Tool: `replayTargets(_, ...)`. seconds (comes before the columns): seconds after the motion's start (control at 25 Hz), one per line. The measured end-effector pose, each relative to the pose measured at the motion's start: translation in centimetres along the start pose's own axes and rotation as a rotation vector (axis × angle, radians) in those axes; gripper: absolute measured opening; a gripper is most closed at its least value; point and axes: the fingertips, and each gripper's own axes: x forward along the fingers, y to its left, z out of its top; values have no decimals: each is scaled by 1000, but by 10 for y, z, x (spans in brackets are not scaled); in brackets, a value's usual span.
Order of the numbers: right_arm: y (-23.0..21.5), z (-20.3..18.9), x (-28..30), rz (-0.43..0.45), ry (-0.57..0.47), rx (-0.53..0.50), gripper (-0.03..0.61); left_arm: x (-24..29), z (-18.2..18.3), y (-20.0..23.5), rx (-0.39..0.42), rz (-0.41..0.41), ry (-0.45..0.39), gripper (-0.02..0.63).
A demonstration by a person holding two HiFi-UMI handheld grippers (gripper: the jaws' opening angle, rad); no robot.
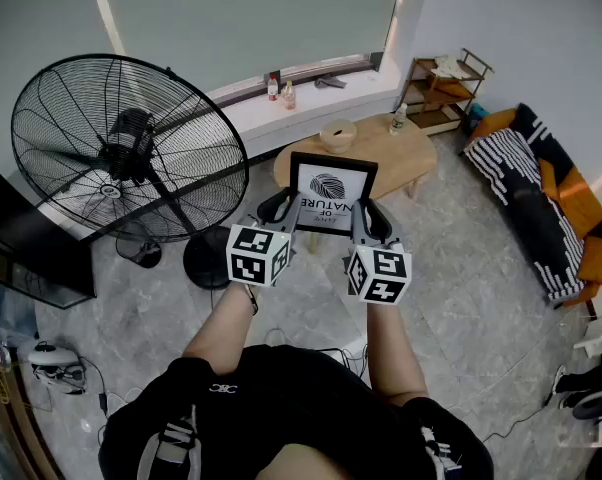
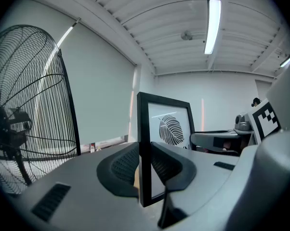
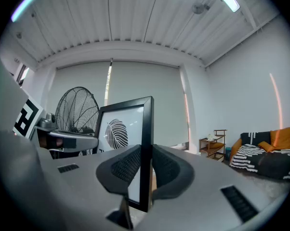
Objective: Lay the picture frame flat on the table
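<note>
A black picture frame (image 1: 330, 195) with a white leaf print is held up off the near edge of the oval wooden table (image 1: 386, 151), its print facing me. My left gripper (image 1: 283, 208) is shut on the frame's left edge. My right gripper (image 1: 367, 216) is shut on its right edge. In the left gripper view the dark pads clamp the frame's (image 2: 170, 124) black border on both sides at the left gripper (image 2: 145, 170). The right gripper view shows the same grip of the right gripper (image 3: 146, 170) on the frame (image 3: 120, 129). The frame stands upright between the jaws, not touching the table.
A wooden bowl (image 1: 338, 133) and a small bottle (image 1: 398, 120) sit on the table. A large black floor fan (image 1: 131, 148) stands at the left. A striped sofa (image 1: 541, 198) with orange cushions lies to the right, and a wooden shelf (image 1: 443, 88) stands behind the table.
</note>
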Motion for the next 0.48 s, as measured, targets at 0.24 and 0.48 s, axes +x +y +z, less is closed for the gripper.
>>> replayTargets(0.24, 13, 1, 0, 10, -19, 25, 91, -9, 2, 11, -27, -4, -30, 89)
replayTargets(0.48, 21, -1, 11, -8, -20, 36, 91, -6, 3, 24, -12, -25, -35, 89)
